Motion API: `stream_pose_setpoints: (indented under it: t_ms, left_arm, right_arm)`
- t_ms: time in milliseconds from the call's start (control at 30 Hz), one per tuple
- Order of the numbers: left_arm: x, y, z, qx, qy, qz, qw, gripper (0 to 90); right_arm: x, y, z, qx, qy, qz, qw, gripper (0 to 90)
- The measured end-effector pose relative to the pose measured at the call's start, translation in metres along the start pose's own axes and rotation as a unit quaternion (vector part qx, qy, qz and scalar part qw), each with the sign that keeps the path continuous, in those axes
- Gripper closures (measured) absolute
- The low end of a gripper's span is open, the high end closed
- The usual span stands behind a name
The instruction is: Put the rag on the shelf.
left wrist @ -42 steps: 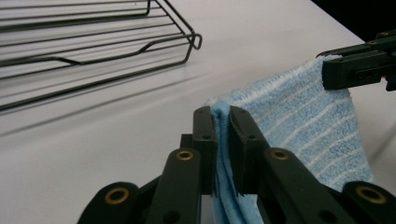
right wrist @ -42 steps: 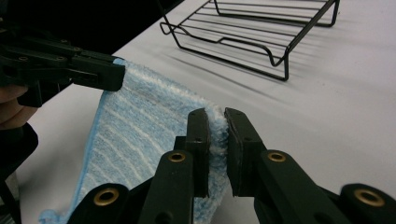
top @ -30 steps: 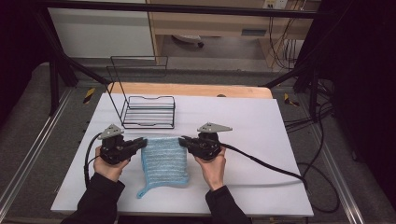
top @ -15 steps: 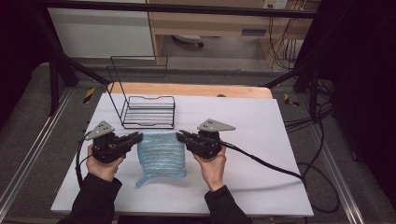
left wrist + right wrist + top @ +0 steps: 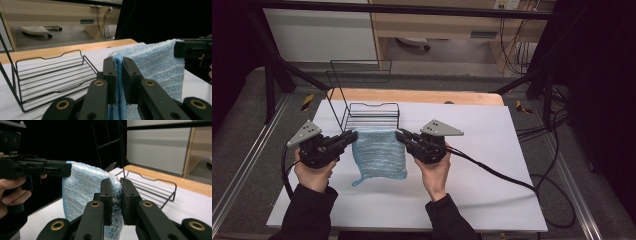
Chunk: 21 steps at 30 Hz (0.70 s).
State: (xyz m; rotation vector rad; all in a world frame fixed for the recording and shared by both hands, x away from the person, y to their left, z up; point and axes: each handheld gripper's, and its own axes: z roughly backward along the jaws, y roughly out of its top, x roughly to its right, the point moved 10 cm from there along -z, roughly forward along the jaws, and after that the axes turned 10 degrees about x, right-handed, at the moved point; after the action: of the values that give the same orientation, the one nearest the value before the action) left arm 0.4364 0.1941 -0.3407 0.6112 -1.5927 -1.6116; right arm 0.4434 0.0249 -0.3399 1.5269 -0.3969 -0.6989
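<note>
A light blue striped towel (image 5: pixel 379 152) hangs spread between my two grippers above the white table (image 5: pixel 492 150). My left gripper (image 5: pixel 350 137) is shut on the towel's top left corner, and my right gripper (image 5: pixel 402 136) is shut on its top right corner. In the left gripper view the towel (image 5: pixel 160 65) is pinched at the left gripper (image 5: pixel 119 65) and stretches to the other gripper at the right edge. In the right gripper view the towel (image 5: pixel 82 187) is clamped at the right gripper (image 5: pixel 117 187). A small loop hangs at the towel's lower left corner.
A black wire rack (image 5: pixel 369 112) stands on the table just behind the towel, with a tall wire back at its far side. Cables (image 5: pixel 502 172) trail from the grippers across the right of the table. A wooden strip (image 5: pixel 422 96) runs along the far edge.
Both grippers have risen with the towel and moved towards the rack. The towel, which lay partly on the table, now hangs flat between them.
</note>
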Motion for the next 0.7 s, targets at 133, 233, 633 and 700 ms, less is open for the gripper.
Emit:
stream_pose_setpoints:
  t_ms: [133, 233, 633, 700]
  left_arm:
    - [-0.001, 0.012, 0.001, 0.016, -0.001, 0.005, 0.9999, 81.5]
    - [-0.002, 0.020, 0.001, 0.028, 0.001, 0.004, 0.9996, 81.5]
    - [-0.015, 0.059, 0.006, 0.077, 0.014, 0.002, 0.9969, 81.6]
    - [-0.016, 0.065, 0.006, 0.086, 0.016, 0.001, 0.9961, 81.6]
  right_arm:
    - [-0.003, 0.012, -0.003, 0.015, -0.003, 0.007, 0.9999, 81.6]
    - [-0.005, 0.021, -0.005, 0.025, -0.007, 0.017, 0.9995, 81.7]
    - [-0.016, 0.055, -0.022, 0.057, -0.007, 0.039, 0.9976, 81.9]
    - [-0.017, 0.061, -0.025, 0.063, -0.009, 0.041, 0.9972, 81.9]
